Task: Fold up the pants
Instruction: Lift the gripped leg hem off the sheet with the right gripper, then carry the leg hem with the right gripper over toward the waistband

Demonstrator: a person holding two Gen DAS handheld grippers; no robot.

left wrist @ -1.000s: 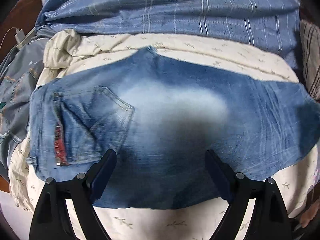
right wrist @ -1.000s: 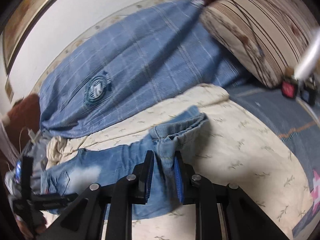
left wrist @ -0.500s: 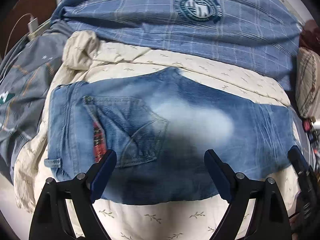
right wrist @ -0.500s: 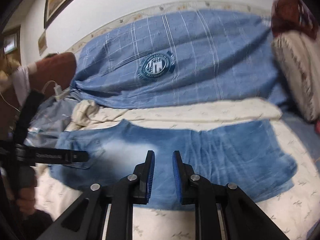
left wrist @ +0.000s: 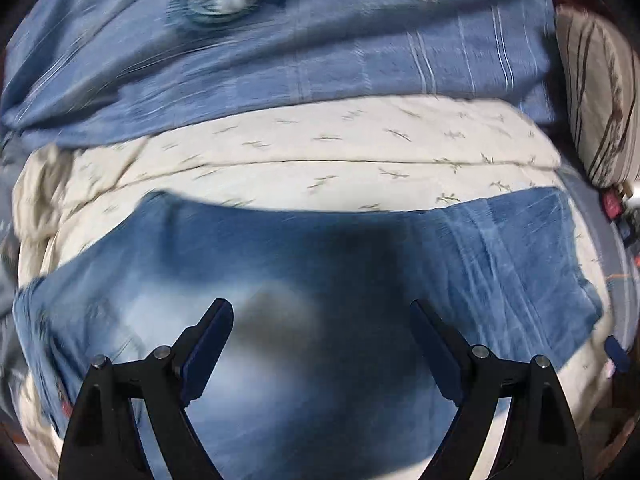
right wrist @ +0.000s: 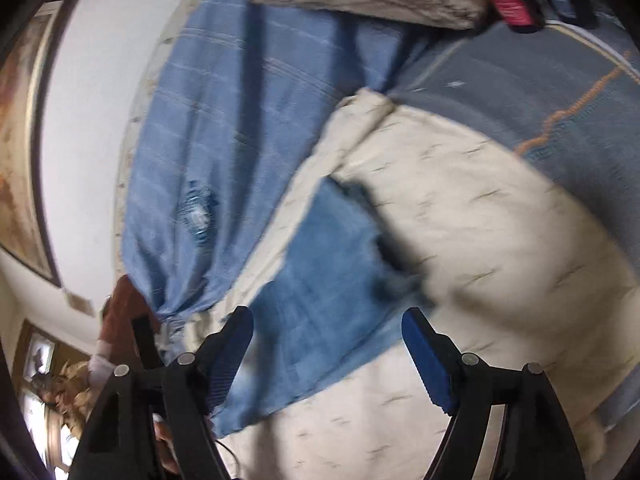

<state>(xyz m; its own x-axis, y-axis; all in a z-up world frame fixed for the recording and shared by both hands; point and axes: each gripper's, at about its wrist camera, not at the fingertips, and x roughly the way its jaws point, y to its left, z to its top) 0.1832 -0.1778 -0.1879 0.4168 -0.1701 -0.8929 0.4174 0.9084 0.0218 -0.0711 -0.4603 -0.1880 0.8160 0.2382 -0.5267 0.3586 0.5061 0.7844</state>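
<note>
The blue jeans (left wrist: 328, 280) lie flat, folded, on the cream leaf-print sheet (left wrist: 320, 152). In the left wrist view they fill the lower half, with a pale faded patch at lower left. My left gripper (left wrist: 322, 320) is open and empty just above them. In the right wrist view the jeans (right wrist: 320, 304) run from the bottom left up to their end near the middle. My right gripper (right wrist: 328, 328) is open and empty over that end. Both views are blurred by motion.
A blue plaid duvet with a round badge (left wrist: 280, 40) lies behind the sheet. A striped pillow (left wrist: 600, 92) sits at the right, with a small red object (right wrist: 514, 12) beside it. A grey-blue blanket (right wrist: 520, 92) borders the sheet.
My right gripper has opened, let go of the jeans' end, and rolled sideways. My left gripper stayed open and shifted right along the jeans; the back pocket has left its view.
</note>
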